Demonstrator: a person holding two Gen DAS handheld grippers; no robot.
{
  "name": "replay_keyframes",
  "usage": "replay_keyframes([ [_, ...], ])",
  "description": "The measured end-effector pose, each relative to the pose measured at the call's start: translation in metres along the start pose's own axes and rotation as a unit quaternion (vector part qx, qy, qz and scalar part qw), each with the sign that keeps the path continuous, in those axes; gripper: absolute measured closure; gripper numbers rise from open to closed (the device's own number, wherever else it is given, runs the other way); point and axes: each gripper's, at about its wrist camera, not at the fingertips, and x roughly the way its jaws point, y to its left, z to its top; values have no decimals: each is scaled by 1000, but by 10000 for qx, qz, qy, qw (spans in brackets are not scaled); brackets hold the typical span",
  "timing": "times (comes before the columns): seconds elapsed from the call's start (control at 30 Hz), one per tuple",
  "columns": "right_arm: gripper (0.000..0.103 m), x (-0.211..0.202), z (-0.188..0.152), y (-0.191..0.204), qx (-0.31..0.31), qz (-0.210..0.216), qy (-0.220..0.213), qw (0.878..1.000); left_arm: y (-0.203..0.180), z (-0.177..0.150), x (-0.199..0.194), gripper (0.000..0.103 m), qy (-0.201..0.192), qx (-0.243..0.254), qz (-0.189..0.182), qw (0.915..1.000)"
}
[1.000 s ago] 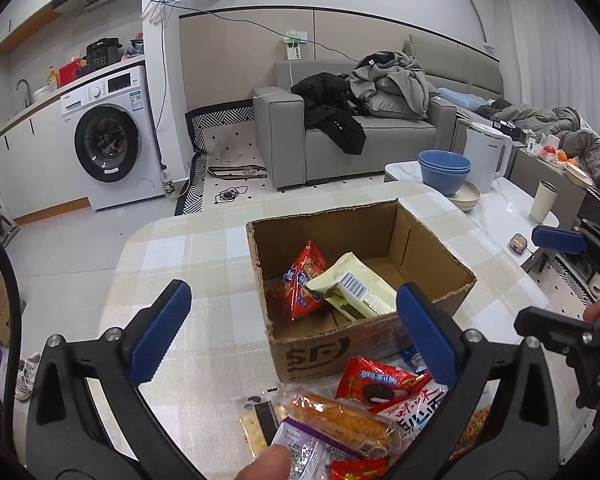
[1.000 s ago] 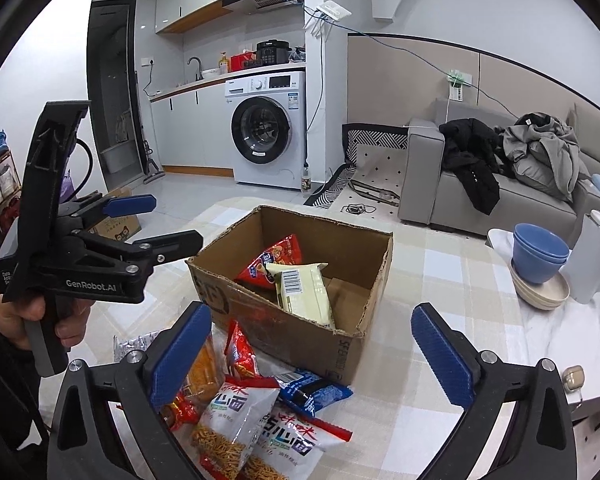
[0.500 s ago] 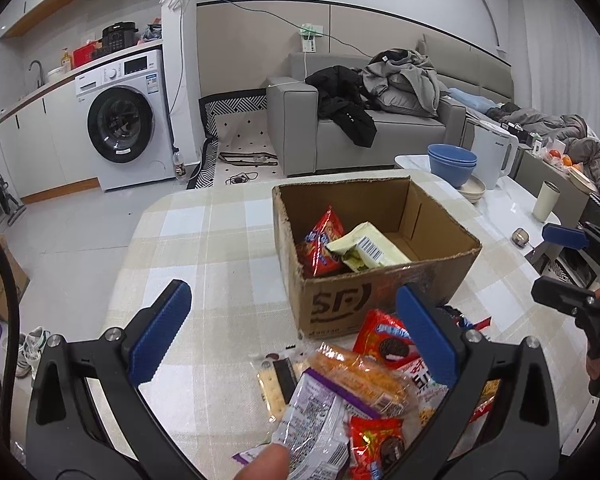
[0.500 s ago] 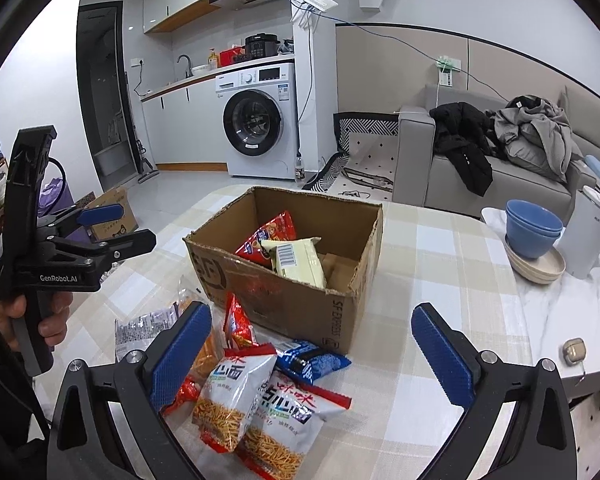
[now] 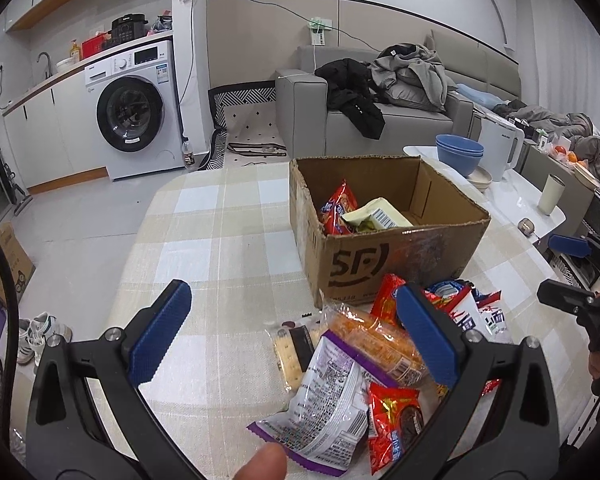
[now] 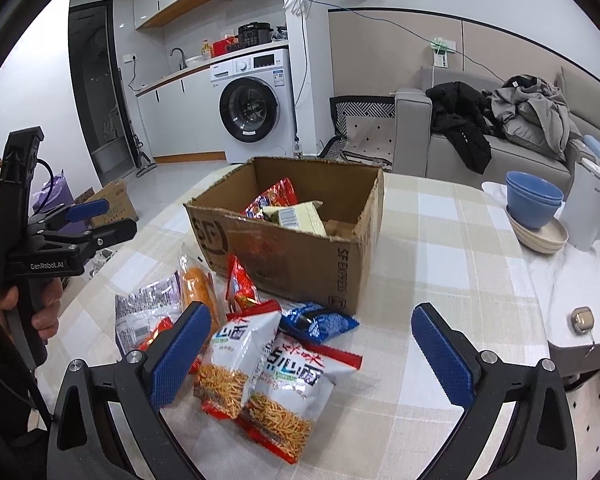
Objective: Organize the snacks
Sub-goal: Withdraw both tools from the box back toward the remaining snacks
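On the checked tablecloth, just in front of the open brown cardboard box, the loose snack packets lie in a heap. Two packets already sit inside the box, so I judge the step in hand to be selecting the next packet.

My left gripper is spread wide and empty; the clear purple-edged packet and the orange cracker packet lie between and below its fingers, not touched.

My right gripper is likewise wide apart and empty, above the two white noodle-snack bags.

The next move calls for lowering onto one packet and closing.
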Motion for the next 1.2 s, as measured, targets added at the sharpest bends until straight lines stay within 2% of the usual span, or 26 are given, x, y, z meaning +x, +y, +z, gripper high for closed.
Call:
replay_keyframes([
  [0.37, 1, 7, -22, -9, 151, -92, 211, 9996, -4, -22, 0, 1, 14, 230, 12, 9997],
  [1.2, 1, 42, -49, -17, 333, -226, 805, 9959, 6, -65, 46, 1, 706, 102, -203, 9972],
])
